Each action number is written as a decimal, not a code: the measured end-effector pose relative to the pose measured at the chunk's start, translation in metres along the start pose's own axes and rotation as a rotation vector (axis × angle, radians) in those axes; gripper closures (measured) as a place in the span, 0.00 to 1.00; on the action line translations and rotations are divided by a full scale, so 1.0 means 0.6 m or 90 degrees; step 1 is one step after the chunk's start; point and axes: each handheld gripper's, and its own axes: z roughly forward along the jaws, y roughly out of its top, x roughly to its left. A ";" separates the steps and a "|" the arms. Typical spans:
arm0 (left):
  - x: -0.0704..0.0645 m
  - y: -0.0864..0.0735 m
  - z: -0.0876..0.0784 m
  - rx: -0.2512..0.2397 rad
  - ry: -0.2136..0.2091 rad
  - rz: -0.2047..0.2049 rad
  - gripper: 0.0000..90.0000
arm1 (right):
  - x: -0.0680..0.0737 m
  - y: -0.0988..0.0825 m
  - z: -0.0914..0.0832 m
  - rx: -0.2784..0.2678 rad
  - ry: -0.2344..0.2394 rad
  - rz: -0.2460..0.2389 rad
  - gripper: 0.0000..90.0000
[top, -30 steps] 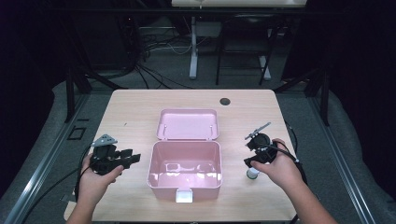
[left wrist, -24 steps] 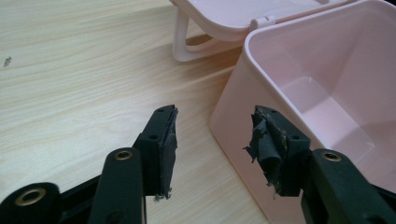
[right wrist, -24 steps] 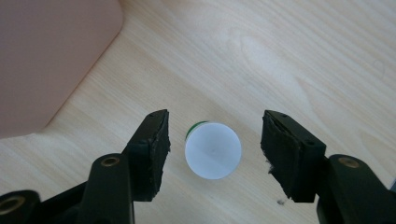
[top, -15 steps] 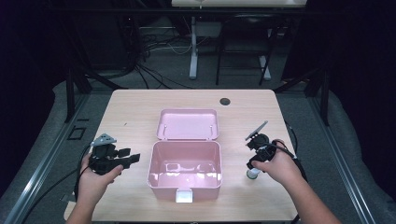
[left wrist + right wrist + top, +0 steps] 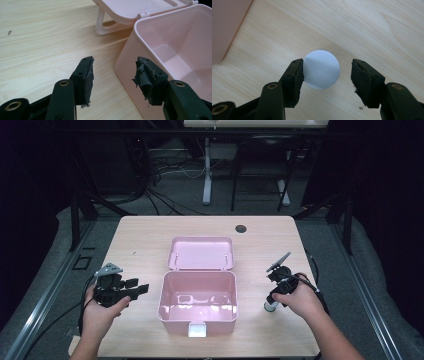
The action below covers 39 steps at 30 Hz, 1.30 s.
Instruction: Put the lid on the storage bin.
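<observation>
An open pink box (image 5: pixel 163 296) stands mid-table with its lid (image 5: pixel 201 253) laid flat behind it, and its inside looks empty. To the left of the box, my left gripper (image 5: pixel 139 286) points at the box's side wall (image 5: pixel 126 67). Its jaws have just been opening; they stand open (image 5: pixel 113 72) with nothing between them. To the right of the box, my right gripper (image 5: pixel 273 299) points down over a small white-capped container (image 5: pixel 270 307). In the right gripper view the round white cap (image 5: pixel 321 72) lies between the open jaws (image 5: pixel 327 75), close to the left pad (image 5: pixel 298 75) and apart from the right one.
The wooden table (image 5: pixel 145 240) has a dark round hole (image 5: pixel 241 228) near its far edge. A white latch (image 5: pixel 196 330) sits on the box's front wall. Cables trail from both grippers off the table's sides. Dark floor and table legs lie beyond.
My right gripper has sunk toward the table and come over the white-capped container. The left hand has kept its place beside the box.
</observation>
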 end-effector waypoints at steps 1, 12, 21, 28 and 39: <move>0.000 0.000 0.000 0.000 0.000 0.001 0.53 | 0.000 0.000 0.000 0.006 0.000 0.000 0.49; 0.000 -0.001 0.002 0.001 -0.002 -0.001 0.53 | 0.007 0.006 0.010 0.027 0.003 -0.011 0.49; 0.003 -0.001 0.001 0.000 0.000 -0.001 0.53 | 0.008 0.009 0.024 0.035 0.003 -0.008 0.52; 0.004 -0.002 0.002 0.001 -0.001 -0.005 0.53 | 0.010 0.013 0.028 0.051 0.002 -0.022 0.55; 0.006 -0.003 0.002 0.001 -0.001 -0.011 0.53 | 0.015 0.019 0.028 0.081 -0.009 -0.030 0.55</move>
